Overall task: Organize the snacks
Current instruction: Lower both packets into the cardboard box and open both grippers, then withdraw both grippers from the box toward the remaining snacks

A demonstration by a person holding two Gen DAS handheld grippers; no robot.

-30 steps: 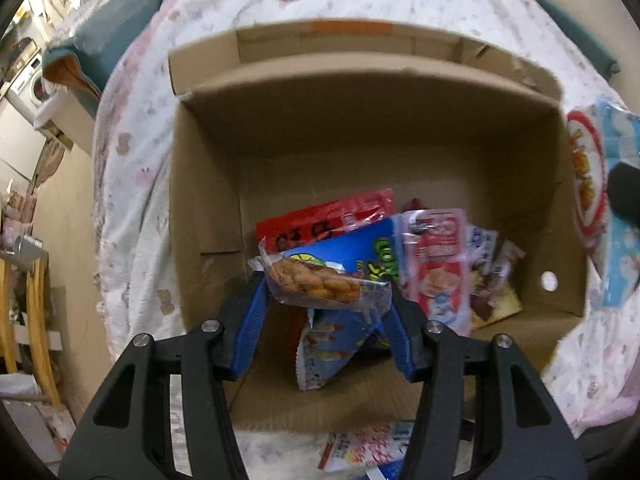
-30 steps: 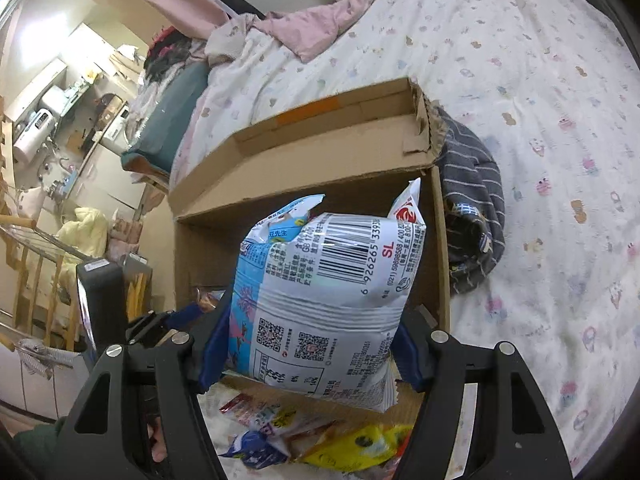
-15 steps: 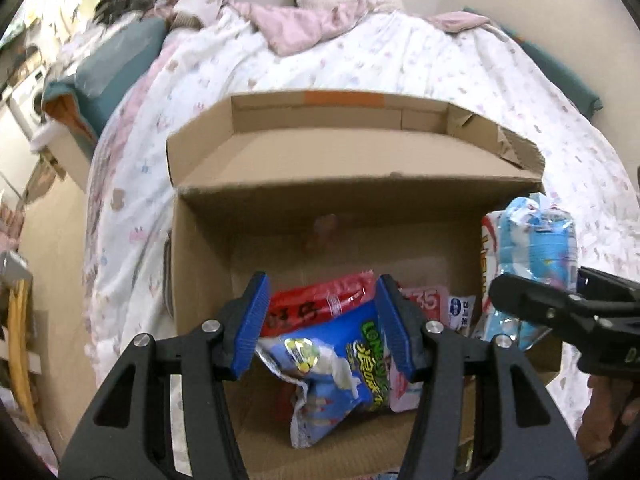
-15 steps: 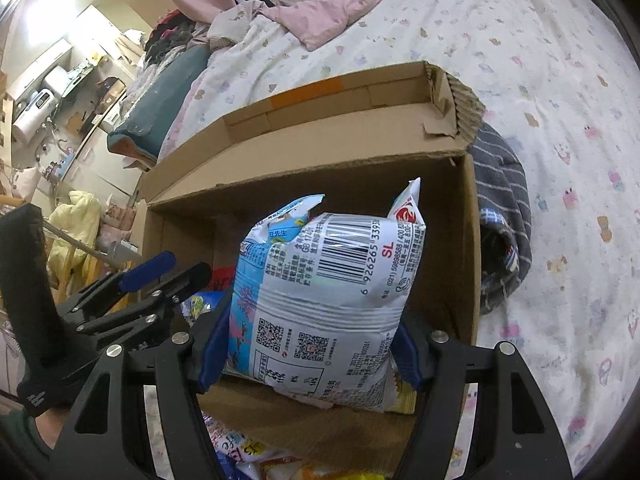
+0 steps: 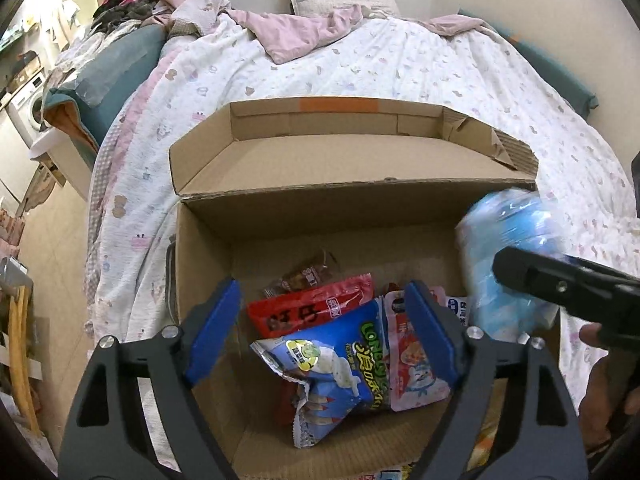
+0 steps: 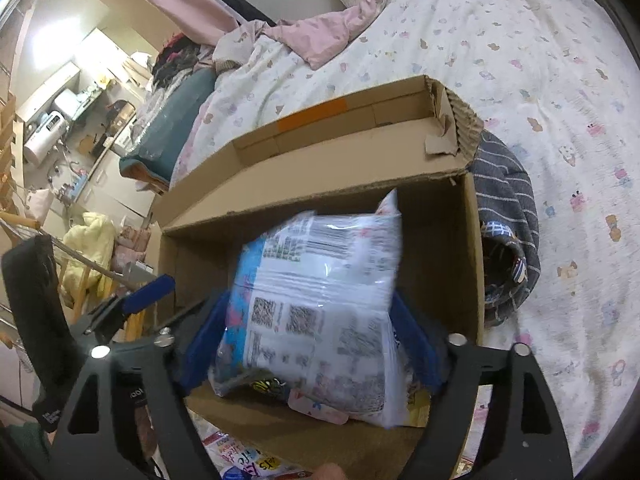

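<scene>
An open cardboard box stands on the bed. In it lie a red packet, a blue packet, a pink packet and a small clear cookie packet at the back. My left gripper hovers over the box, its jaws opening, with nothing between them. My right gripper is at the box's right side, jaws opening. A white and blue bag, blurred and tilted, is slipping down between its pads into the box. The left wrist view shows that bag too.
A grey striped cloth lies against the box's right wall. More snack packets lie on the sheet in front of the box. A pink blanket and a pillow are at the bed's far end. The floor and furniture are off to the left.
My left gripper let go of the cookie packet, which now lies in the box, then rose and widened. My right gripper's jaws widened and the bag tilted and began to drop.
</scene>
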